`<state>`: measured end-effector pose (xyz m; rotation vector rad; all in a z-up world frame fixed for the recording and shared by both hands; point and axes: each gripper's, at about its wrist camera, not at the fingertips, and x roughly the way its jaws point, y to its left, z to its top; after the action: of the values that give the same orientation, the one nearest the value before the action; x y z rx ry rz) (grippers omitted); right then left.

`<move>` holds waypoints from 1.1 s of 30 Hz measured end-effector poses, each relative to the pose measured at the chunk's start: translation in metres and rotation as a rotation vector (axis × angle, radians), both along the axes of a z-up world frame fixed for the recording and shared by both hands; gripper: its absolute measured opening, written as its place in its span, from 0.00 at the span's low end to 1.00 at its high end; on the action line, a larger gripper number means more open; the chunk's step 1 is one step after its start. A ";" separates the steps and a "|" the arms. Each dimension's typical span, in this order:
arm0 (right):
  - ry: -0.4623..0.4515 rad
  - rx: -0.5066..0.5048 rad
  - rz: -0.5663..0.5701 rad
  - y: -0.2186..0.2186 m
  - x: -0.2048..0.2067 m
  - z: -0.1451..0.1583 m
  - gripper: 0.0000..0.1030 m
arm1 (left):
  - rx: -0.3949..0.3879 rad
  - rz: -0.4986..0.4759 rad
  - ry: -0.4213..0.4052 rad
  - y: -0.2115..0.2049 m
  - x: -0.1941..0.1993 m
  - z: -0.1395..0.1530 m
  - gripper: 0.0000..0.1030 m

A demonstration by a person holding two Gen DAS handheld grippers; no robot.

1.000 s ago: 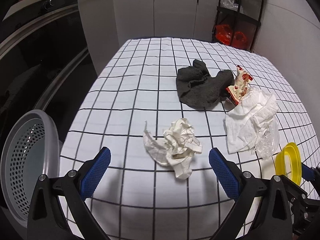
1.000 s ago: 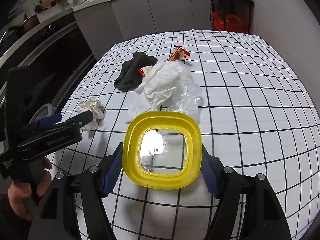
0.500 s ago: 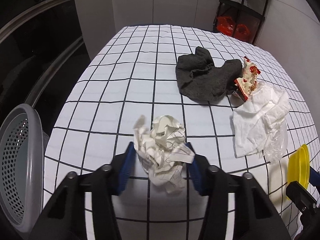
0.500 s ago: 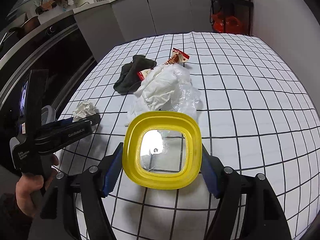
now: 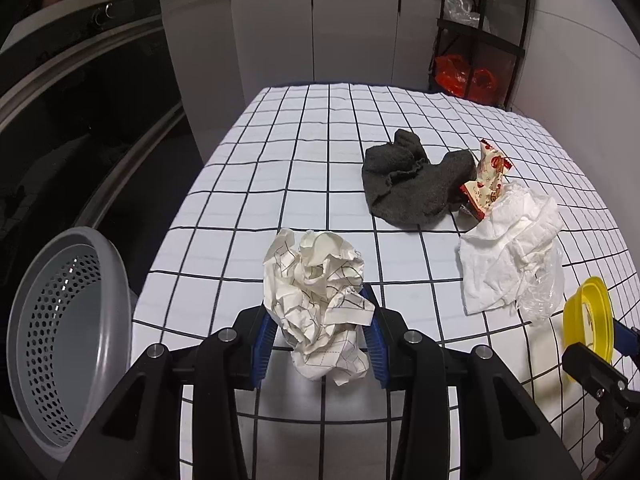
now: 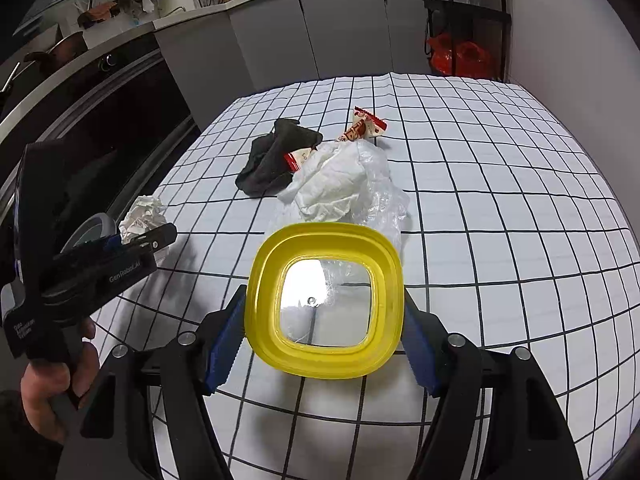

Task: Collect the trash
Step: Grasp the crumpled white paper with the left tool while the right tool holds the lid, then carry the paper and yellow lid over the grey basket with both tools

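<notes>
Crumpled paper (image 5: 320,300) sat between the blue pads of the left gripper (image 5: 320,340), whose jaws were closing on it, pads already pressing both sides; the wad appeared lifted just off the checked tablecloth (image 5: 280,160). Perforated grey bin (image 5: 60,320) stood beside the table edge, to the left of that gripper and below table level, so the left hand was the nearer one; judged next move: carry leftward and release over the bin. Right gripper (image 6: 320,332) was clamped across a yellow lid (image 6: 324,300), held upright. Tissue (image 5: 504,248), snack wrapper (image 5: 488,184) and dark sock (image 5: 412,188) lay farther off to the right.
</notes>
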<state>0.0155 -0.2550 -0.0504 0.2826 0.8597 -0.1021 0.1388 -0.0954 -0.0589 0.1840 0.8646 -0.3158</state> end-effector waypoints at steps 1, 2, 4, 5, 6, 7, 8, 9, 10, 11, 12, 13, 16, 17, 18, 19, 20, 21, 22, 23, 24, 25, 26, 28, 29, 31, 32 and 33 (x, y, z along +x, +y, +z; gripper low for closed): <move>-0.005 0.000 0.003 0.001 -0.001 0.003 0.66 | 0.003 -0.002 -0.010 0.001 -0.003 0.003 0.38; -0.013 -0.004 0.007 0.003 -0.002 0.006 0.66 | 0.004 -0.005 -0.015 0.001 -0.004 0.004 0.38; -0.026 -0.020 0.014 0.008 -0.003 0.010 0.66 | -0.004 -0.014 -0.026 0.004 -0.010 0.010 0.38; -0.030 -0.022 0.019 0.010 -0.003 0.011 0.66 | -0.005 -0.016 -0.034 0.005 -0.013 0.013 0.38; -0.033 -0.018 0.024 0.012 -0.003 0.012 0.66 | -0.003 -0.017 -0.045 0.007 -0.017 0.016 0.38; -0.034 -0.011 0.029 0.015 -0.003 0.012 0.66 | 0.001 -0.019 -0.062 0.010 -0.022 0.020 0.38; -0.036 -0.001 0.037 0.017 -0.003 0.013 0.66 | 0.004 -0.019 -0.072 0.012 -0.025 0.023 0.38; -0.042 0.007 0.044 0.020 -0.003 0.014 0.66 | 0.012 -0.017 -0.085 0.016 -0.030 0.026 0.38; -0.050 0.010 0.049 0.022 -0.003 0.016 0.66 | 0.017 -0.014 -0.090 0.020 -0.034 0.027 0.38; -0.060 0.007 0.055 0.024 -0.003 0.019 0.66 | 0.018 -0.011 -0.092 0.023 -0.036 0.029 0.38; -0.066 0.007 0.061 0.027 -0.003 0.021 0.66 | 0.016 -0.005 -0.093 0.029 -0.039 0.030 0.38; -0.071 0.011 0.067 0.029 -0.004 0.022 0.66 | 0.013 0.001 -0.092 0.034 -0.041 0.032 0.38; -0.078 0.021 0.088 0.038 -0.002 0.025 0.66 | -0.007 0.033 -0.094 0.055 -0.046 0.040 0.38; -0.079 0.023 0.098 0.042 -0.001 0.026 0.66 | -0.011 0.047 -0.100 0.063 -0.048 0.044 0.38; -0.079 0.024 0.108 0.046 0.000 0.027 0.66 | -0.013 0.061 -0.107 0.071 -0.051 0.048 0.38; -0.081 0.024 0.116 0.050 0.001 0.028 0.66 | -0.016 0.082 -0.116 0.083 -0.053 0.053 0.38; -0.083 0.026 0.127 0.056 0.003 0.029 0.66 | -0.014 0.095 -0.121 0.090 -0.055 0.056 0.38; -0.083 0.030 0.139 0.061 0.005 0.030 0.66 | -0.009 0.115 -0.126 0.101 -0.056 0.060 0.38; -0.083 0.035 0.150 0.066 0.007 0.030 0.66 | -0.006 0.131 -0.131 0.111 -0.058 0.064 0.38; -0.082 0.041 0.162 0.072 0.009 0.031 0.66 | -0.004 0.144 -0.134 0.118 -0.058 0.066 0.38; -0.082 0.042 0.174 0.078 0.011 0.032 0.66 | 0.000 0.158 -0.138 0.126 -0.058 0.068 0.38; -0.084 0.038 0.186 0.085 0.014 0.033 0.66 | 0.007 0.173 -0.140 0.136 -0.058 0.070 0.38; -0.086 0.031 0.202 0.094 0.016 0.034 0.66 | 0.014 0.185 -0.141 0.145 -0.058 0.071 0.38; -0.088 0.026 0.227 0.107 0.021 0.035 0.66 | 0.026 0.208 -0.139 0.162 -0.058 0.072 0.38; -0.089 0.028 0.239 0.115 0.025 0.035 0.66 | 0.034 0.221 -0.140 0.171 -0.057 0.072 0.38; -0.085 0.040 0.265 0.131 0.033 0.033 0.66 | 0.054 0.249 -0.143 0.188 -0.054 0.071 0.38; -0.084 0.045 0.275 0.139 0.038 0.033 0.66 | 0.062 0.266 -0.143 0.197 -0.053 0.070 0.38; -0.082 0.049 0.287 0.147 0.043 0.032 0.66 | 0.065 0.286 -0.138 0.207 -0.050 0.069 0.38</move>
<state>0.0581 -0.1079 -0.0184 0.2055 0.8134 0.1970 0.0890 0.1117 0.0097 0.1388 0.7531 -0.0073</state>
